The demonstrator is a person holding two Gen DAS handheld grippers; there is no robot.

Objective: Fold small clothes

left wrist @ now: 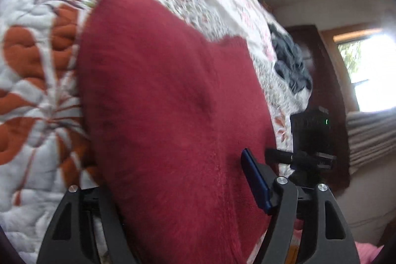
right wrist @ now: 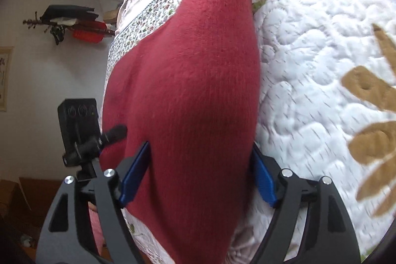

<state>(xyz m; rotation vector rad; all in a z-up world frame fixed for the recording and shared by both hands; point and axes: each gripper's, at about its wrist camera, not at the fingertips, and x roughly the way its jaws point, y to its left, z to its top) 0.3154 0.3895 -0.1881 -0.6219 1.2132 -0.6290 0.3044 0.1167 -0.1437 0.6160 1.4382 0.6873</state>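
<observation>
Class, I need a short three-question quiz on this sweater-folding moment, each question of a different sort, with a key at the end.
1. True or false: the red sweater lies between the blue pads of the right gripper.
2. Multiple choice: what lies under the sweater? A. a wooden floor B. a quilt C. a metal tray
3. Short answer: in the left wrist view, what colour is the crumpled garment lying beyond the sweater?

Key:
1. True; one pad shows on each side of the knit.
2. B
3. Dark grey. In that view the left gripper shows only one pad, the sweater hiding the other.
</observation>
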